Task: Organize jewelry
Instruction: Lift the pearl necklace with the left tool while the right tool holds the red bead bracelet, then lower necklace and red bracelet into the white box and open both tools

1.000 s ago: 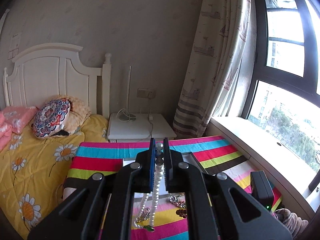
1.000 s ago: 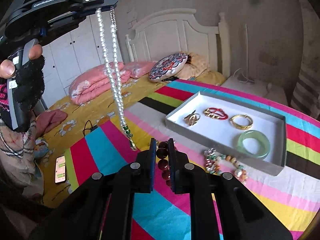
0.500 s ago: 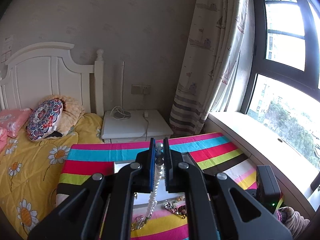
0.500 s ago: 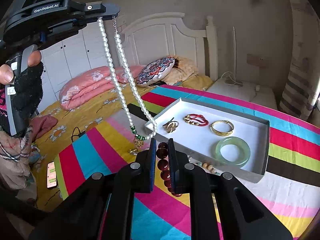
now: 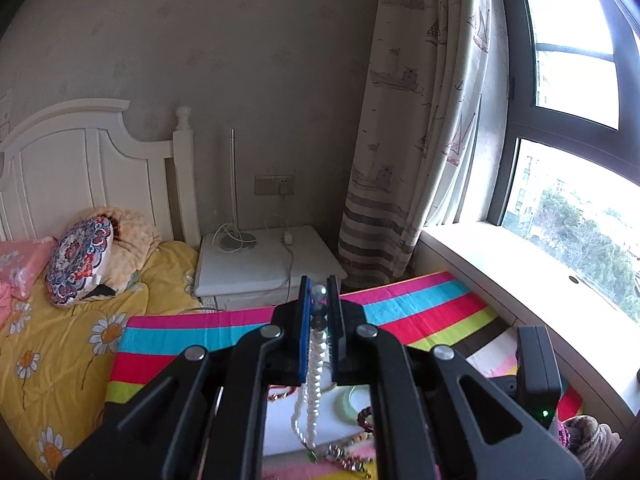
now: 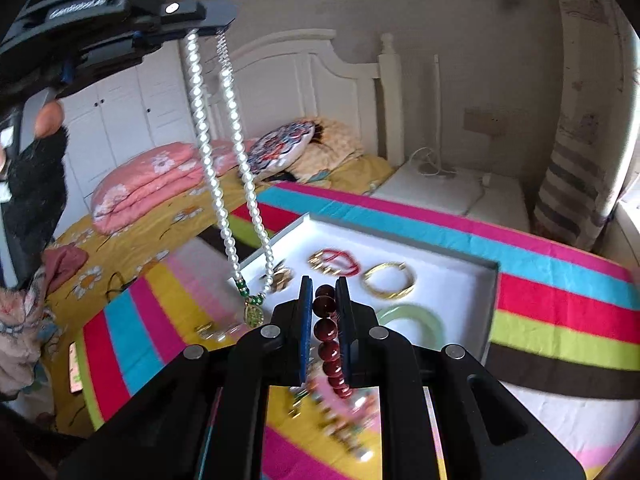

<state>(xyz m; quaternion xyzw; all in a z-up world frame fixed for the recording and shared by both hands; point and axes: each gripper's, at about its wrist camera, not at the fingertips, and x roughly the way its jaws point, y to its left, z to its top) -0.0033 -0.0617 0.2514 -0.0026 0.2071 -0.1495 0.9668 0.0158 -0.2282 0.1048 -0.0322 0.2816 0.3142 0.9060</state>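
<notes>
My left gripper (image 5: 319, 300) is shut on a long pearl necklace (image 5: 314, 380), which hangs down in two strands. In the right wrist view the left gripper (image 6: 208, 20) is high at the upper left, and the pearl necklace (image 6: 236, 152) ends in a green pendant (image 6: 254, 314) just above the near left corner of the white tray (image 6: 460, 280). My right gripper (image 6: 325, 292) is shut on a dark red bead bracelet (image 6: 328, 330) in front of the tray. A red bracelet (image 6: 336, 260), a gold bangle (image 6: 388, 278) and a green jade bangle (image 6: 416, 316) lie in the tray.
The tray rests on a striped cloth (image 6: 560, 300). A loose multicoloured bead bracelet (image 6: 340, 416) and small gold pieces (image 6: 212, 332) lie on the cloth near me. A phone (image 6: 75, 368) lies on the yellow bed. A white nightstand (image 5: 264, 264) and the window sill border the far side.
Both grippers have moved toward the white tray. The pearl necklace swung along, and its pendant now hangs at the tray's corner. Both grips are unchanged.
</notes>
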